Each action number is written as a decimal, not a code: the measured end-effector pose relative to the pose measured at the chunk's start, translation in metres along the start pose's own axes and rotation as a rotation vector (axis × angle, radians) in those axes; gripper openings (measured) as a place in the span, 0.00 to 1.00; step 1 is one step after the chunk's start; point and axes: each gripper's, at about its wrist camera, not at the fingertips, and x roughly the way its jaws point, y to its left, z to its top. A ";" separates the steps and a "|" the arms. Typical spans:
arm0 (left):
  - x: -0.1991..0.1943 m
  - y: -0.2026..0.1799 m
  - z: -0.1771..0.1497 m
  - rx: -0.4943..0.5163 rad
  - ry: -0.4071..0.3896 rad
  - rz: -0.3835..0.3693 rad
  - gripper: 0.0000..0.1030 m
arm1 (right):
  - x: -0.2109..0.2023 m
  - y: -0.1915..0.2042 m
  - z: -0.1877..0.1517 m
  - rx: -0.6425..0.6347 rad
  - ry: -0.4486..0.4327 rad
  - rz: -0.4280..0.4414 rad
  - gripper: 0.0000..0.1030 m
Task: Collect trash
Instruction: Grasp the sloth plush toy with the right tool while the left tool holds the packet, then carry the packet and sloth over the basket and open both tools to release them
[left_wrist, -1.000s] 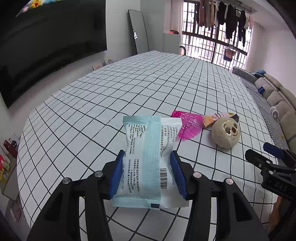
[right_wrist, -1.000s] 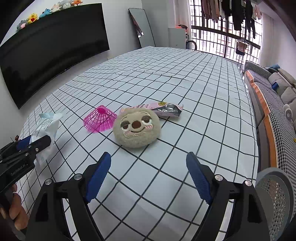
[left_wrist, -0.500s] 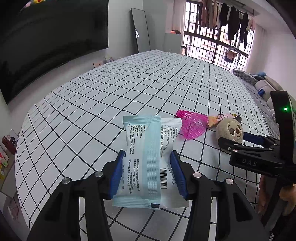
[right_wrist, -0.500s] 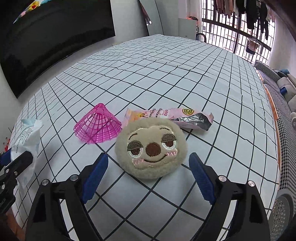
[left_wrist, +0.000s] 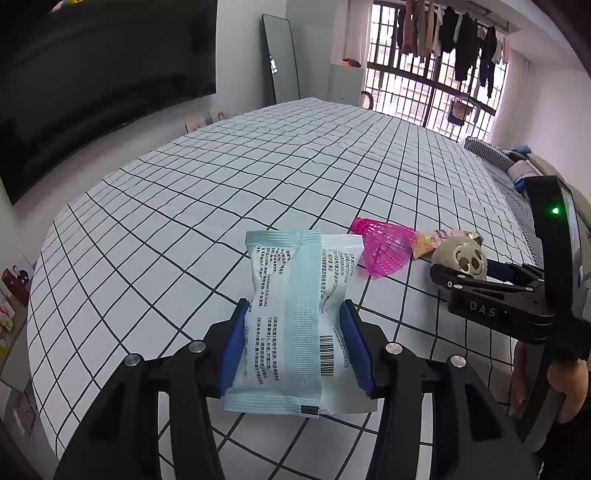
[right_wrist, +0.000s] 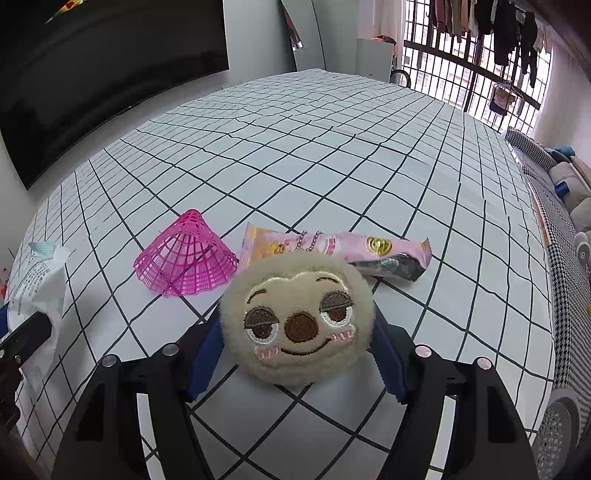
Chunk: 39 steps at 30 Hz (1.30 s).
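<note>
My left gripper (left_wrist: 295, 347) is shut on a pale blue and white packet (left_wrist: 295, 317), held upright above the checked tablecloth (left_wrist: 221, 192). The packet also shows at the left edge of the right wrist view (right_wrist: 37, 280). My right gripper (right_wrist: 299, 350) is open, its blue pads on either side of a beige plush sloth face (right_wrist: 295, 317) that lies on the cloth. Whether the pads touch the plush I cannot tell. Behind the plush lie a pink snack wrapper (right_wrist: 369, 251) and a pink plastic mesh cone (right_wrist: 186, 260). The left wrist view shows the cone (left_wrist: 384, 247), plush (left_wrist: 461, 258) and right gripper (left_wrist: 480, 280).
A mesh waste bin (right_wrist: 557, 432) stands off the table's right front corner. A sofa (right_wrist: 569, 184) runs along the right side. A large dark screen (left_wrist: 92, 81) hangs on the left wall. The table edge (left_wrist: 44, 332) is close on the left.
My right gripper has moved forward and down until its pads flank the plush sloth. The left gripper still holds the packet and has barely moved.
</note>
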 end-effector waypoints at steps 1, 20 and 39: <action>0.000 0.000 0.000 0.000 0.000 0.000 0.48 | -0.003 0.001 -0.002 -0.002 -0.006 -0.003 0.66; -0.045 -0.044 -0.007 0.063 -0.053 -0.098 0.48 | -0.128 -0.016 -0.056 0.084 -0.178 -0.040 0.66; -0.075 -0.140 -0.034 0.234 -0.021 -0.287 0.48 | -0.197 -0.090 -0.161 0.294 -0.174 -0.221 0.66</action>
